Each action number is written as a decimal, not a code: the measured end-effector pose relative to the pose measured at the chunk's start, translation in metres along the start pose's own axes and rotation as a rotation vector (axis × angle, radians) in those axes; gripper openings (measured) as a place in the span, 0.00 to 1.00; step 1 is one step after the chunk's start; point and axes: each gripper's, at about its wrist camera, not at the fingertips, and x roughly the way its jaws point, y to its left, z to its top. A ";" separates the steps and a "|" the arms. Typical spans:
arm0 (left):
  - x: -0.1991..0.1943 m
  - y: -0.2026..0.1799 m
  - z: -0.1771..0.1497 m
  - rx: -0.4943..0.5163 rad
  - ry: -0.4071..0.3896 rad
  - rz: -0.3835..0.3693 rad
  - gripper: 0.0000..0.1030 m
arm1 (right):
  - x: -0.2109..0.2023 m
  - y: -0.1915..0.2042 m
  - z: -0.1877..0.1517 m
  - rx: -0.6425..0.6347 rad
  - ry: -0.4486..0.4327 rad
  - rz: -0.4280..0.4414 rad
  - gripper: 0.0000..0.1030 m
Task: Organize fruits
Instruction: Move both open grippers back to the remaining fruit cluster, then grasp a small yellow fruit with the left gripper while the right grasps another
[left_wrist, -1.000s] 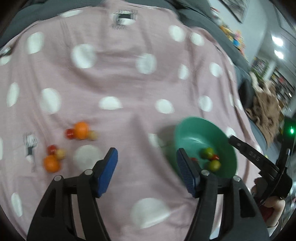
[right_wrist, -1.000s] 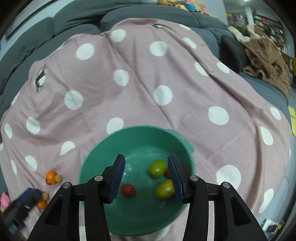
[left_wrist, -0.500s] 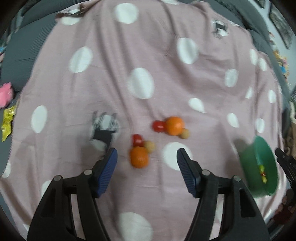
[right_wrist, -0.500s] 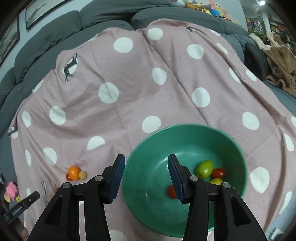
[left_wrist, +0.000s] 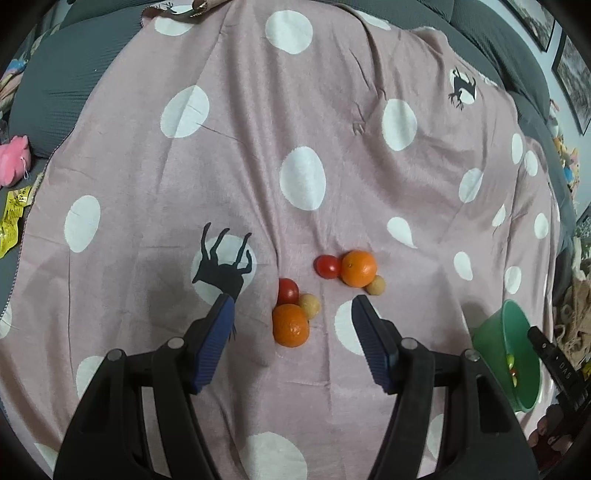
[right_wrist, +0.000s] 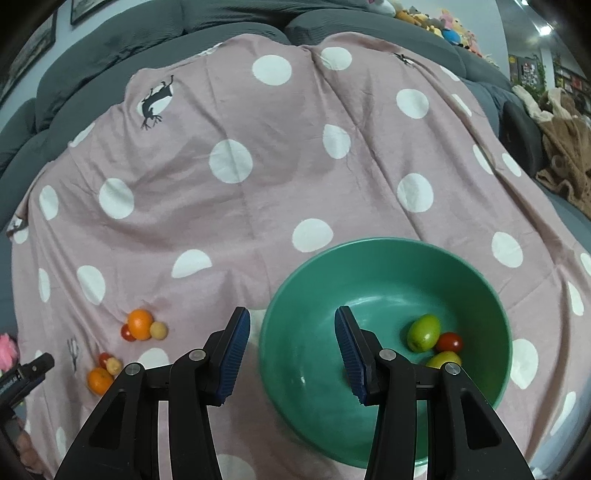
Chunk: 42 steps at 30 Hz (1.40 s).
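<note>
In the left wrist view, my left gripper (left_wrist: 291, 310) is open, its jaws on either side of a near orange (left_wrist: 290, 325) on the pink dotted blanket (left_wrist: 258, 166). A red tomato (left_wrist: 288, 290) and a small yellow fruit (left_wrist: 309, 305) touch that orange. Farther right lie a second orange (left_wrist: 358, 268), a red tomato (left_wrist: 326, 266) and a yellow fruit (left_wrist: 375, 285). In the right wrist view, my right gripper (right_wrist: 291, 332) is open and empty over the left rim of the green bowl (right_wrist: 384, 424). The bowl holds a green fruit (right_wrist: 424, 332), a red tomato (right_wrist: 448, 342) and a yellow-green fruit (right_wrist: 442, 359).
The green bowl (left_wrist: 491, 332) shows at the right edge of the left wrist view. A grey sofa (right_wrist: 221, 22) surrounds the blanket. A pink toy (left_wrist: 13, 158) and yellow packet (left_wrist: 13, 218) lie at left. A brown throw (right_wrist: 565, 155) lies at right.
My left gripper has swung left from beside the bowl to the fruit clusters, and the near orange now sits between its jaws. My right gripper has shifted left over the bowl's left rim.
</note>
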 end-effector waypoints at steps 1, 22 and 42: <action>0.000 0.001 0.001 -0.005 -0.002 -0.003 0.63 | 0.000 0.001 0.000 -0.002 0.003 0.012 0.47; 0.008 0.018 0.006 -0.056 0.014 -0.042 0.22 | 0.014 0.064 -0.019 -0.156 0.129 0.227 0.40; 0.117 -0.038 0.024 0.248 0.335 0.024 0.22 | 0.163 0.164 -0.022 -0.309 0.494 0.326 0.25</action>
